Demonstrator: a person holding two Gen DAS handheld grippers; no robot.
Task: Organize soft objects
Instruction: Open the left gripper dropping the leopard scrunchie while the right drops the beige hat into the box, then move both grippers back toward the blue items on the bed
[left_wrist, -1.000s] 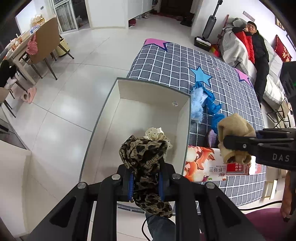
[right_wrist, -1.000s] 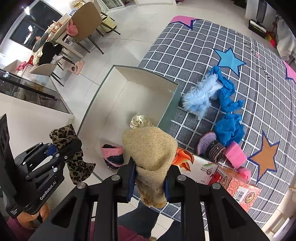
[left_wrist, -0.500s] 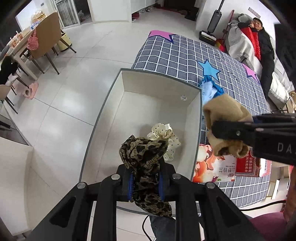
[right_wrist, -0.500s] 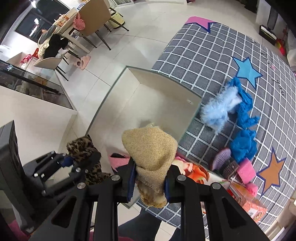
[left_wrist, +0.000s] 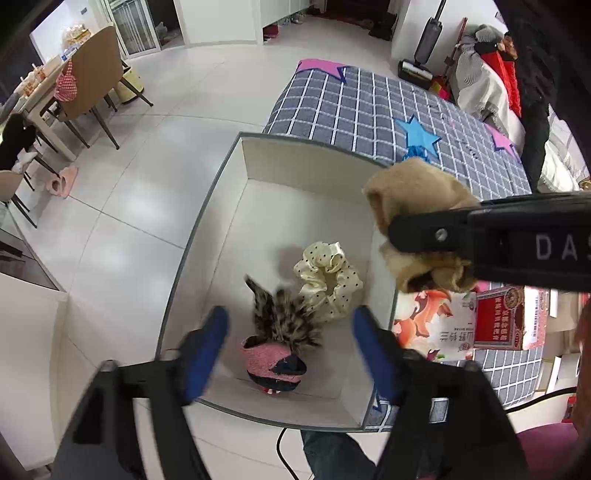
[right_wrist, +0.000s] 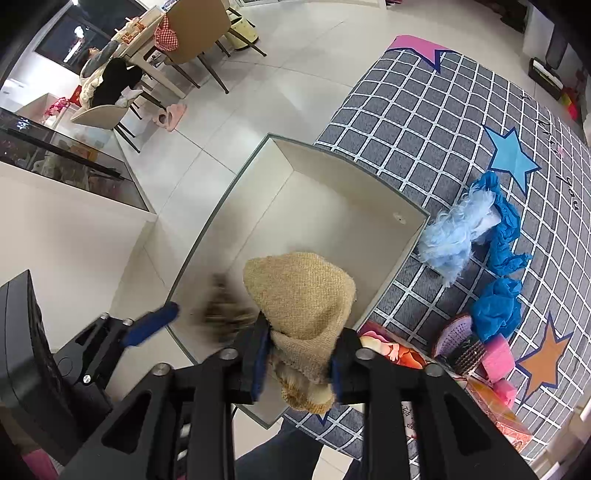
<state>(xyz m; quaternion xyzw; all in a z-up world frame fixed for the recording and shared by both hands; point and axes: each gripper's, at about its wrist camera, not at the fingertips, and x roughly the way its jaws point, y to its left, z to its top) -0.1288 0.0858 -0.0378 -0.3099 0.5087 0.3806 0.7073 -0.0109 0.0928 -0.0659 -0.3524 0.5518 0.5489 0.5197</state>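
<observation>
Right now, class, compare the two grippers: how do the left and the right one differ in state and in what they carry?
The left gripper is open with its blue pads spread wide; the right gripper is shut. The left gripper holds nothing, and the blurred leopard-print cloth is below it in the white box; the right gripper clamps the tan knitted cloth. Both are black with blue pads and sit over the box.

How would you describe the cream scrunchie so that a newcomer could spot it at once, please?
Find the white open box beside the grey checked mat. On its floor, near the mat-side wall, lies the cream scrunchie, a glossy ruffled ring. Its small black dots set it apart from the blurred leopard-print piece and the pink and dark item next to it.
</observation>
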